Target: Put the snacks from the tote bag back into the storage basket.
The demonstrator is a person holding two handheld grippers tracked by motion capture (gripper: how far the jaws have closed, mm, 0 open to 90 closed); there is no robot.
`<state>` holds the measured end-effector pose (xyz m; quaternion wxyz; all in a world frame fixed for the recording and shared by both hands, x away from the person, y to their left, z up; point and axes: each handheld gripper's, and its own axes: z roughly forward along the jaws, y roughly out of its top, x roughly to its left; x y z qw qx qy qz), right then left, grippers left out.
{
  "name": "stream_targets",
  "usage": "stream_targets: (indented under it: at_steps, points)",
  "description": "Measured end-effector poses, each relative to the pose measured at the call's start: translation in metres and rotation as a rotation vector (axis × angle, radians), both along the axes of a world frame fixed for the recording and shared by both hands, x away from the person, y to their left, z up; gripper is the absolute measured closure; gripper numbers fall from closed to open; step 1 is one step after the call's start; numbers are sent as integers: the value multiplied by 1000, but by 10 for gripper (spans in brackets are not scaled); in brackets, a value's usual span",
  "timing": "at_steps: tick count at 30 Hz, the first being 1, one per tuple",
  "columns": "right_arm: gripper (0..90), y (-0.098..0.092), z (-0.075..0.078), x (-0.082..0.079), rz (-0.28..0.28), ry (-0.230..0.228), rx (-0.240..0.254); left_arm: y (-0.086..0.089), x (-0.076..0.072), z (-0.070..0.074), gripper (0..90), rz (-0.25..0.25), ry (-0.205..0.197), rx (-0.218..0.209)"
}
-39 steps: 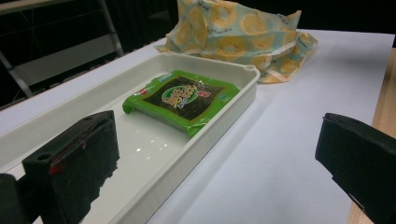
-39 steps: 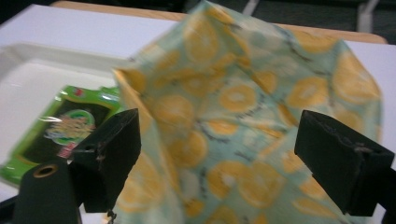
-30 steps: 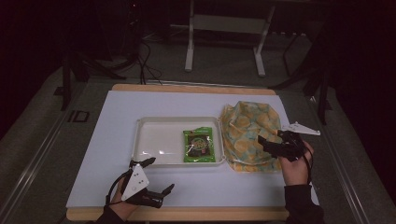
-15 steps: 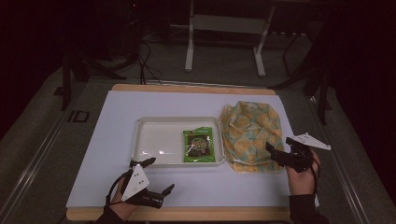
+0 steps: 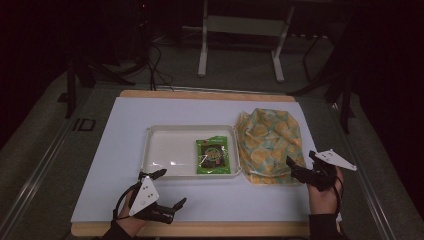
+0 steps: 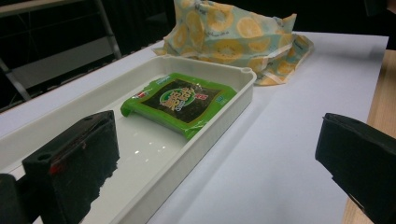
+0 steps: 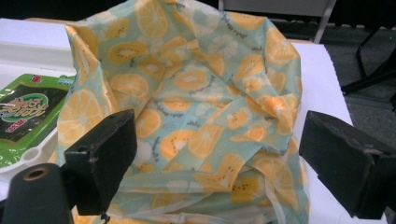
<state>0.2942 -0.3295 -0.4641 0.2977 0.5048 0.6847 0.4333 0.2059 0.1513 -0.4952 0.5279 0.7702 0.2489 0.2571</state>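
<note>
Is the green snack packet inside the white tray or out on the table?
Inside. The flat green snack packet lies face up in the right end of the white plastic tray, within its rim, beside the fruit-print cloth bag.

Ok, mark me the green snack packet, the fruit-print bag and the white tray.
green snack packet (image 5: 213,156), high view, middle of its printed face.
fruit-print bag (image 7: 196,93), right gripper view, crumpled cloth at its centre.
white tray (image 6: 243,77), left gripper view, rim at the corner nearest the bag.
</note>
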Motion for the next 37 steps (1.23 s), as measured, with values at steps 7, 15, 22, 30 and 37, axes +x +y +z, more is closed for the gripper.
stream_targets:
  at_steps: [7, 15, 22, 30, 37]
  points:
    - [112, 1, -4, 2, 5, 5, 10, 1, 0, 1, 2, -1, -2, 0]
    - [124, 0, -6, 3, 16, 12, -1, 1, 0, 1, 2, 0, -2, 0]
    - [124, -1, -5, 3, 16, -1, -13, 1, 0, 1, 2, 2, -3, 0]
    - [123, 1, -6, 4, 33, -14, -43, 1, 0, 1, 2, 2, 0, -5]
    - [123, 0, -6, 5, 38, -5, -38, 1, 0, 1, 2, 3, 2, -3]
